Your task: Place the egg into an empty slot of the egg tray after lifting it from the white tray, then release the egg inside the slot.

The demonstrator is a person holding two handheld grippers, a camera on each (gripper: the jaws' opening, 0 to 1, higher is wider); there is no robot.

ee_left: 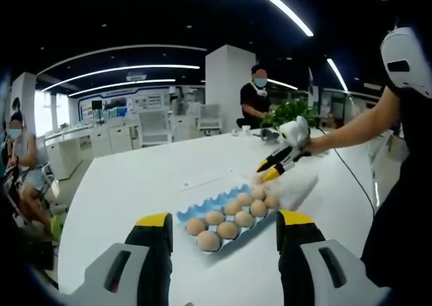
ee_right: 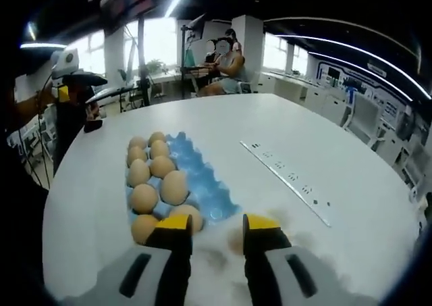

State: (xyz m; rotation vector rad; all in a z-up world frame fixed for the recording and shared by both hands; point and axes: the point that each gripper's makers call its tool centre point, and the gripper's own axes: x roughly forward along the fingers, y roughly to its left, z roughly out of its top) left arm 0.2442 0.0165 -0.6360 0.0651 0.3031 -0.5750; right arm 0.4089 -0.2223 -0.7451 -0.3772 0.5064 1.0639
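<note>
Right gripper (ee_right: 217,228) is held with jaws parted over an egg (ee_right: 235,239) just beside the egg tray (ee_right: 202,177); left gripper (ee_left: 225,221) is held open nearby.

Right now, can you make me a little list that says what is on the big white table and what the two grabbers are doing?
Table: big round white table
Tray: blue moulded egg tray, one column of slots empty
Eggs: brown eggs sit in two columns of the tray
Left gripper: open, back from the tray, holding nothing
Right gripper: open, low by the tray's end
</note>
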